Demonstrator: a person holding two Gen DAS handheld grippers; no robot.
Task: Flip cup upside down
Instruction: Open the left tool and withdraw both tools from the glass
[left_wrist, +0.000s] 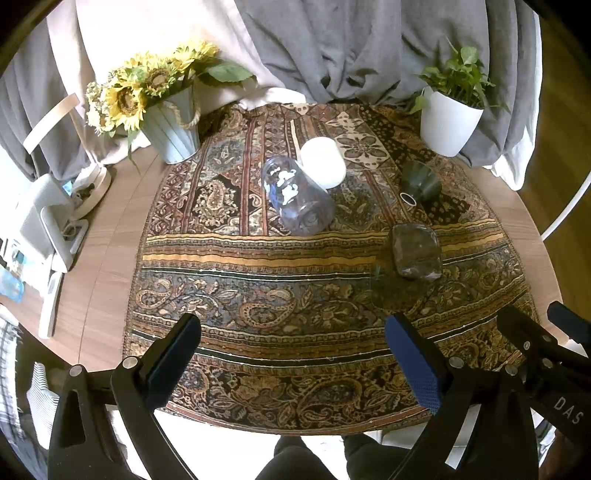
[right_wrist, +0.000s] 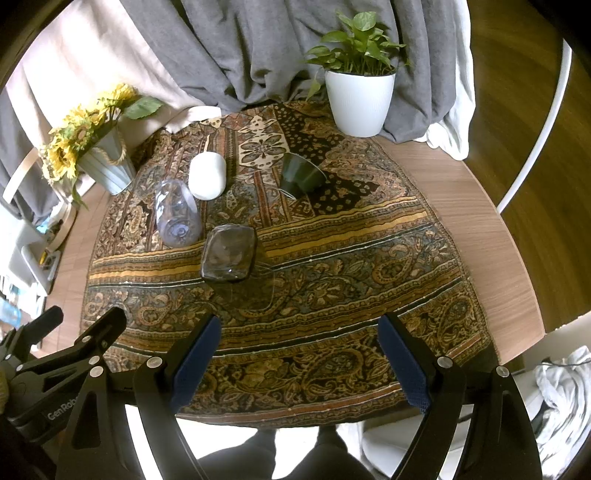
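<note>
From the left wrist view, the left gripper (left_wrist: 293, 360) hung with its jaws spread wide and empty above the near edge of the patterned cloth (left_wrist: 258, 258) on the desk (left_wrist: 107, 266). A clear cup (left_wrist: 298, 195) stood upside down mid-cloth, touching a white cup (left_wrist: 324, 162); a dark green cup (left_wrist: 421, 182) and a clear square glass (left_wrist: 416, 253) stood to the right.

From the right wrist view, the right gripper (right_wrist: 299, 360) was likewise wide apart and empty, the square glass (right_wrist: 229, 253) nearest, just beside the clear cup (right_wrist: 178, 213).
</note>
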